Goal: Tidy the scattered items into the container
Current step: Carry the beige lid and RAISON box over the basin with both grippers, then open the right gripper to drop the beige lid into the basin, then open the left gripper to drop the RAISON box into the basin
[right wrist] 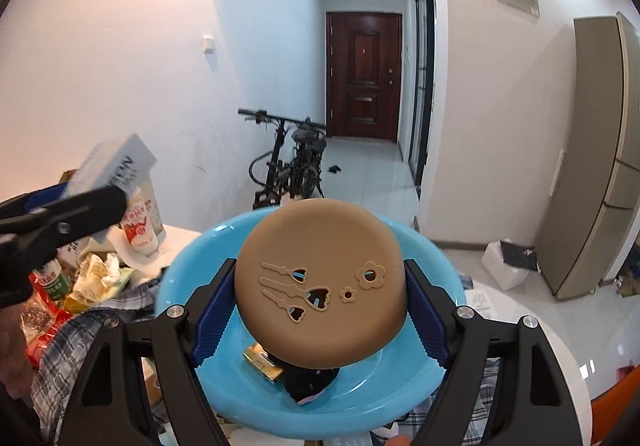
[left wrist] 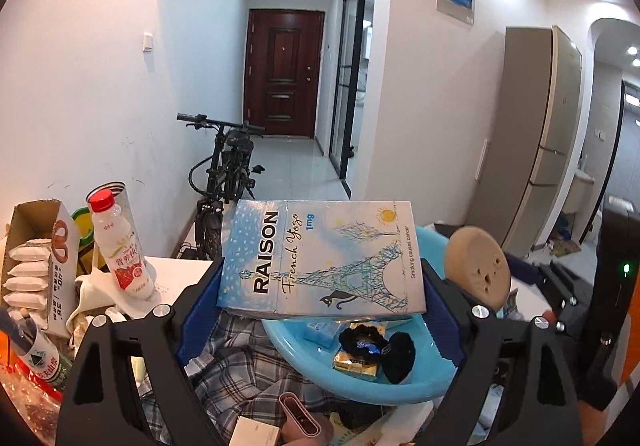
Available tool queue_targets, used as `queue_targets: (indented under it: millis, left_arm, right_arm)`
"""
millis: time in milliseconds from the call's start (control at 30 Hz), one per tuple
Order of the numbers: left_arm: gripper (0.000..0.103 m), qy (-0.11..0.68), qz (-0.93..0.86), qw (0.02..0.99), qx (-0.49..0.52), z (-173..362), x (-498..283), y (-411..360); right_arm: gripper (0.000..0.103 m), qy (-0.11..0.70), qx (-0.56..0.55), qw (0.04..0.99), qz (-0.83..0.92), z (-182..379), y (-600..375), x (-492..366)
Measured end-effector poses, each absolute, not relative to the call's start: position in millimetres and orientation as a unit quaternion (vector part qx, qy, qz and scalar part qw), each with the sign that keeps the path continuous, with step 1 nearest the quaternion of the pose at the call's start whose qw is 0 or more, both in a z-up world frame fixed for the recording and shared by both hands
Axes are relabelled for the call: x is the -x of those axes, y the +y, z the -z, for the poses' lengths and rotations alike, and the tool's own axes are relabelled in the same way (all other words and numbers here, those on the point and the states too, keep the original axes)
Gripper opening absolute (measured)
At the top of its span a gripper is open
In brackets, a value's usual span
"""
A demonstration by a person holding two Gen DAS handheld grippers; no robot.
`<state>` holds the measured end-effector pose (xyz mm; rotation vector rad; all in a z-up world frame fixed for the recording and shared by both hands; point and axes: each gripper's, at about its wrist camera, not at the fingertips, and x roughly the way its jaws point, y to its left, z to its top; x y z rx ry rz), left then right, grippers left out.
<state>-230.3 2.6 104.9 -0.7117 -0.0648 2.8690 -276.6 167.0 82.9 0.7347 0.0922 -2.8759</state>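
A light blue carton marked RAISON [left wrist: 320, 258] is clamped flat in my left gripper [left wrist: 320, 298], held above the near rim of the blue plastic basin [left wrist: 360, 386]. My right gripper [right wrist: 320, 306] is shut on a round tan lid [right wrist: 320, 286] with flower and heart cut-outs, hanging over the blue basin [right wrist: 192, 270]. The tan lid [left wrist: 478, 268] shows in the left wrist view at right, the carton [right wrist: 116, 166] in the right wrist view at left. Inside the basin lie a gold packet [left wrist: 356, 364], a black scrunchie [left wrist: 362, 338] and a dark pouch [left wrist: 400, 356].
A plaid cloth [left wrist: 232, 374] lies under the basin. To the left stand a red-capped drink bottle [left wrist: 120, 246], an open cardboard box of white packets [left wrist: 36, 266] and a green-labelled bottle [left wrist: 40, 354]. A bicycle [left wrist: 228, 174] leans by the wall behind.
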Motion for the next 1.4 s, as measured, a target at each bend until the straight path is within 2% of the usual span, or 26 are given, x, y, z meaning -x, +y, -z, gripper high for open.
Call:
queue_targets:
  millis: [467,733,900,1033,1233,1400]
  left_arm:
    - [0.088,0.014,-0.964,0.08,0.254,-93.5,240.3,17.9]
    - [0.088,0.007,-0.965,0.068,0.254,-94.6,242.5,9.7]
    - [0.088,0.002,-0.965,0.066,0.253,-96.2,241.7,5.6]
    - [0.088,0.004,-0.965,0.069,0.252,-96.5,241.4,6.6]
    - [0.088,0.009,-0.965,0.072,0.251,-95.9,240.2,11.3]
    - [0.088,0.011,-0.965,0.079,0.25,-93.3,241.0,14.9]
  right_arm:
    - [0.081,0.045,-0.256,0.083,0.962,-74.0,163.4,284.5]
    - [0.081,0.054,-0.254,0.081,0.962,-71.5,156.9,285.3]
    - [0.089,0.069,-0.247,0.081,0.963,-71.0,154.7,281.8]
    - [0.103,0.097,-0.231,0.054,0.967,-73.1,152.9,278.4]
    - [0.103,0.117,-0.229,0.021,0.966,-77.8,160.6,280.8]
    - [0.103,0.115,-0.182,-0.081,0.973,-91.5,183.9,269.2]
